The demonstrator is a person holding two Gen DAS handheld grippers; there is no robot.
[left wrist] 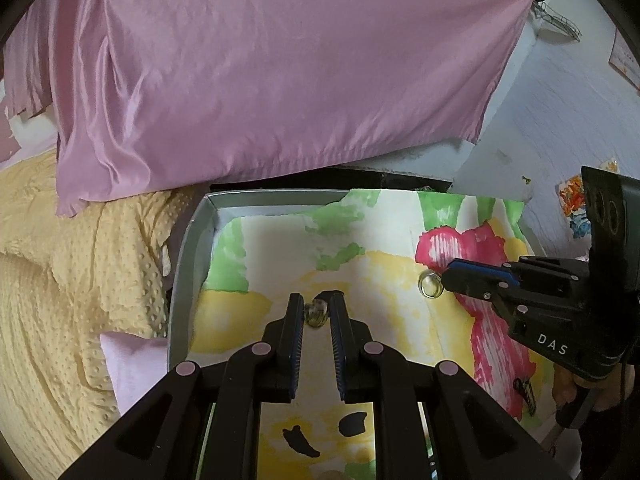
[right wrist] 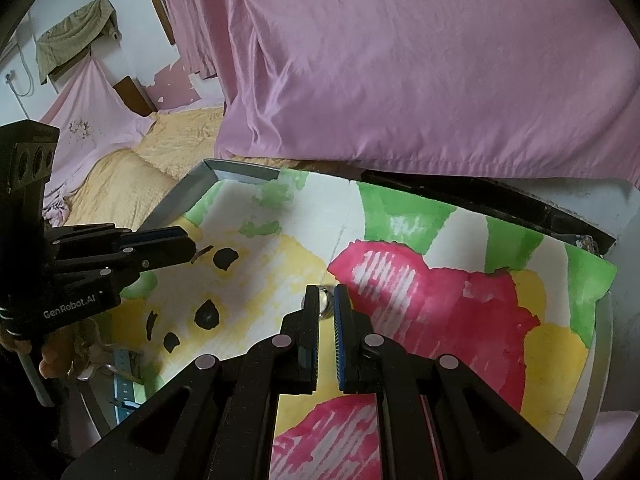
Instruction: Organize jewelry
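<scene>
A: What is the left gripper (left wrist: 316, 312) holding?

B: A small round ring of dull gold metal (left wrist: 315, 313), pinched between its two black fingers near their tips, above the painted paper sheet with yellow, green and pink blotches (left wrist: 360, 240).

A: And the right gripper (right wrist: 327, 300)?

B: Its fingers are pressed onto a second small ring, shiny and clear-looking (left wrist: 430, 285). From the left wrist view that ring sticks out past the fingertips, over the edge of the pink patch.

A: Where does the paper lie?

B: In a shallow grey cardboard tray (left wrist: 182, 264), resting on a yellow dotted blanket (left wrist: 72, 280). A pink satin cloth (left wrist: 260, 72) hangs behind the tray.

A: Are the two rings close?

B: Near, but apart.
</scene>
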